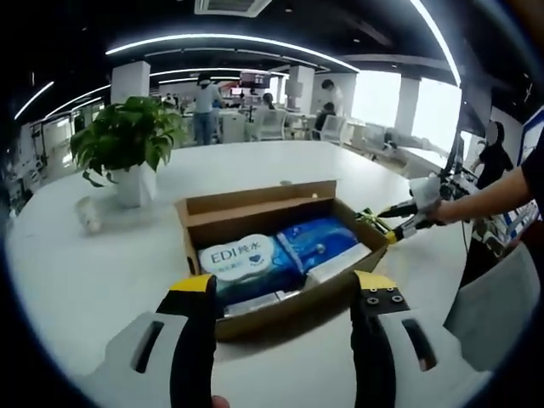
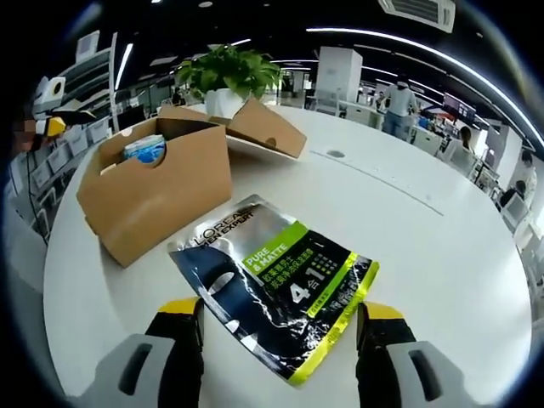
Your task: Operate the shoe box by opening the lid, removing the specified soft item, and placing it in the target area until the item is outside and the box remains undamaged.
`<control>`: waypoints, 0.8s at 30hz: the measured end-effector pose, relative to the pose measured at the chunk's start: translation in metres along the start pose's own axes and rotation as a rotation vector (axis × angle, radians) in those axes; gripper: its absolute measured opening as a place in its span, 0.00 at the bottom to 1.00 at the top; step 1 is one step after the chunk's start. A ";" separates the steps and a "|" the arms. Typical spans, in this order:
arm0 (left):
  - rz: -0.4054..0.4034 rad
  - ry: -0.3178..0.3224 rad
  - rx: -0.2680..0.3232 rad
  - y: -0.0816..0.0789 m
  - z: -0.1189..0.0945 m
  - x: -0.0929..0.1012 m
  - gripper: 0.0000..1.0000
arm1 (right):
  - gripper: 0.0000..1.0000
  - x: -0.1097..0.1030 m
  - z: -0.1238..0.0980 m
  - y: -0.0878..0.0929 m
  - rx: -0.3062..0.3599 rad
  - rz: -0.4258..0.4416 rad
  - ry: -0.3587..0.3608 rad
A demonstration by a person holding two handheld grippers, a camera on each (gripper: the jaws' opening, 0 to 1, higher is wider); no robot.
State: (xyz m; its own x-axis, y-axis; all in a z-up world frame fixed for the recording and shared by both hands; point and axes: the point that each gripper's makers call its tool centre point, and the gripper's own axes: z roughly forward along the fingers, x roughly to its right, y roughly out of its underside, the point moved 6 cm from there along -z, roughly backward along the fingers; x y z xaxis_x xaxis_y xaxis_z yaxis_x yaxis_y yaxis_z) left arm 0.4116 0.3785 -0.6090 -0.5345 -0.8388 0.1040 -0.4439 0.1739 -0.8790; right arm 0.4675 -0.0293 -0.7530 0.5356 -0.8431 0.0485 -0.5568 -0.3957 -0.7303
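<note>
The brown cardboard shoe box stands open on the white table, its lid folded back. Inside lie a white pack marked EDI and blue soft packs. My left gripper hovers open at the box's near side, nothing between its jaws. A black, silver and green pouch lies flat on the table beside the box. My right gripper is open, one jaw on either side of the pouch's near end. In the left gripper view the right gripper sits at the box's right corner, held by a hand.
A potted green plant in a white pot stands behind the box, with a small crumpled white object to its left. The round white table spreads wide to the right. Office desks, chairs and people fill the background.
</note>
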 end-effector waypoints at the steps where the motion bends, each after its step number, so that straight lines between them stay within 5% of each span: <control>1: 0.003 0.000 -0.003 0.000 0.000 -0.001 0.64 | 0.72 0.000 -0.001 0.000 -0.001 -0.001 0.001; 24: 0.131 0.057 -0.063 -0.009 0.016 -0.016 0.67 | 0.76 -0.002 -0.041 -0.029 0.054 -0.060 -0.032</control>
State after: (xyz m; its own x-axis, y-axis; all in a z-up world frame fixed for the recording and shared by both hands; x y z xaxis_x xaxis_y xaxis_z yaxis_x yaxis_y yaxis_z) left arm 0.4356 0.3823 -0.6103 -0.6297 -0.7766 0.0186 -0.4114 0.3131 -0.8560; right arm 0.4570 -0.0311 -0.7038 0.5875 -0.8060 0.0723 -0.4883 -0.4243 -0.7626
